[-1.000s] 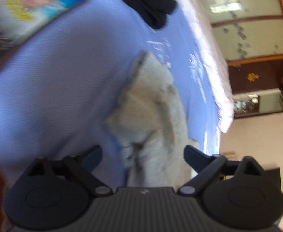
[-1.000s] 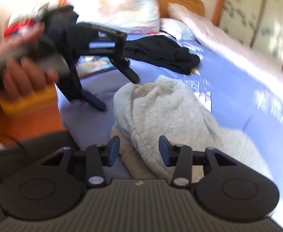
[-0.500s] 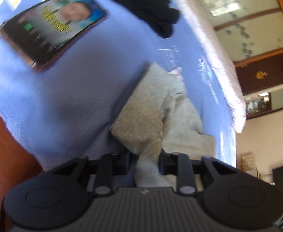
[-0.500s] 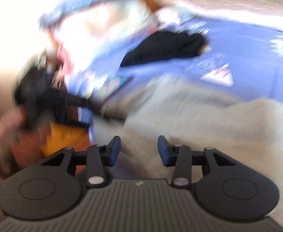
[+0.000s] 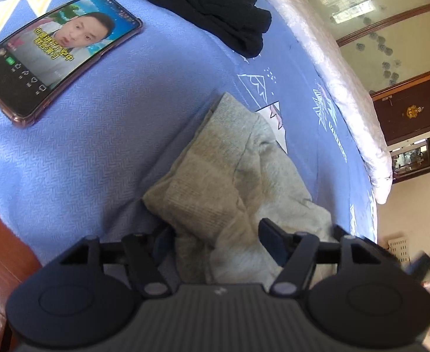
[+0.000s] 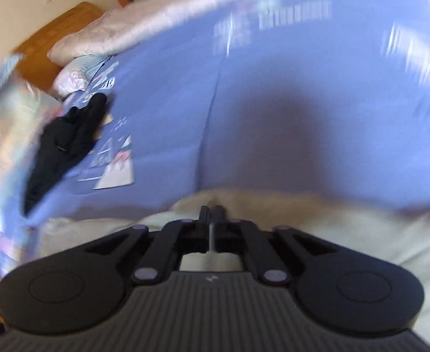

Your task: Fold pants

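Right gripper (image 6: pixel 212 215) newly clamping one pants (image 6: pixel 273 205)

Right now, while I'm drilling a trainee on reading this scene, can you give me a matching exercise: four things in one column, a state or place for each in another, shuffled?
Things:
1. phone
2. black garment
3. grey pants
4. right claw

States or places:
A. fingers closed together on pale fabric
B. screen lit, lying flat on the blue sheet
C. bunched between the open fingers of the left claw
D. crumpled near the pale quilt

Pairs: 1-B, 2-D, 3-C, 4-A
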`<move>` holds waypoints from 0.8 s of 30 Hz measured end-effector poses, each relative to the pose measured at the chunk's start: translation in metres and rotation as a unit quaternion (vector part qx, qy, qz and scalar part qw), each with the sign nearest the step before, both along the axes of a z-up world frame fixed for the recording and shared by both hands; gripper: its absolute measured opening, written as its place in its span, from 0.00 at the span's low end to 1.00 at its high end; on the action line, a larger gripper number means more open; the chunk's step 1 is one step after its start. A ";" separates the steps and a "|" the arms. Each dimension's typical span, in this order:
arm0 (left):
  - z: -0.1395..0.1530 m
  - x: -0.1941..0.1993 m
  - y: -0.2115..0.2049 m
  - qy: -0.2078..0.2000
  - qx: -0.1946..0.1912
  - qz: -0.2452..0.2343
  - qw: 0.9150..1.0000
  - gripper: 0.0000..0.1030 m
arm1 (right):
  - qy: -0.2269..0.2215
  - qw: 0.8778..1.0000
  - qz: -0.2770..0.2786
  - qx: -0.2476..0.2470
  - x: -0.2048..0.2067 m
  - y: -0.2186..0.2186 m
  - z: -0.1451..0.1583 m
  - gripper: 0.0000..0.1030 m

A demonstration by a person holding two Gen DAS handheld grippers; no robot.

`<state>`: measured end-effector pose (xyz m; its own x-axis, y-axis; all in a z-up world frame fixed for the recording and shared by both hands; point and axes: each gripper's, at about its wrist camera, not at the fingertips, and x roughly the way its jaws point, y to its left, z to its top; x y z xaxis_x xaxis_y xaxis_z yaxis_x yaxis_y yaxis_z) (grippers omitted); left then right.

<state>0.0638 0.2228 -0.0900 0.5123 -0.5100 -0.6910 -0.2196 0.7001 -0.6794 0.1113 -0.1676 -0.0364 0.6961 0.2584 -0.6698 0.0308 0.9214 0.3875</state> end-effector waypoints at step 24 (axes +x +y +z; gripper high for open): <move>0.082 -0.005 -0.151 -0.057 0.083 -0.140 0.985 0.60 | -0.107 0.884 -0.439 0.122 -0.294 -0.403 -0.048 0.46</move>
